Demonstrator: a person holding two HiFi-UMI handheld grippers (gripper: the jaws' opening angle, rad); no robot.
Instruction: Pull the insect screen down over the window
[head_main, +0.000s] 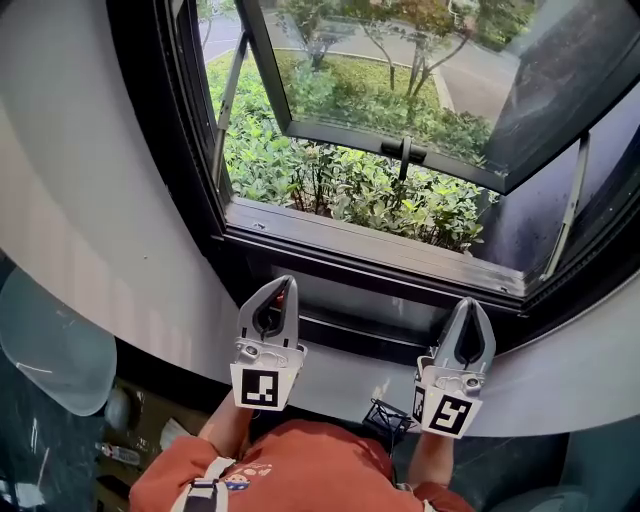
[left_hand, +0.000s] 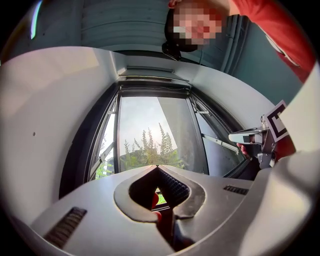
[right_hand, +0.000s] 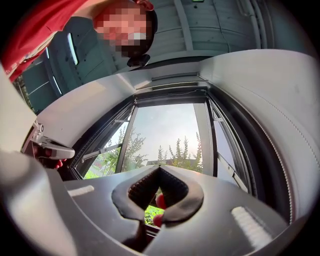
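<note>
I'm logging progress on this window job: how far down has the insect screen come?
Done: nothing yet; the window opening is uncovered, shrubs showing plainly through it. In hand: nothing; the left gripper and right gripper are both shut and empty, near the sill. Left: the whole pull, probably reaching to the top of the frame, catching the screen and drawing it down.

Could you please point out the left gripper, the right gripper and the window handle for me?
left gripper (head_main: 281, 284), head view, between its shut fingertips.
right gripper (head_main: 470, 303), head view, between its shut fingertips.
window handle (head_main: 404, 152), head view, middle of the black lever.
</note>
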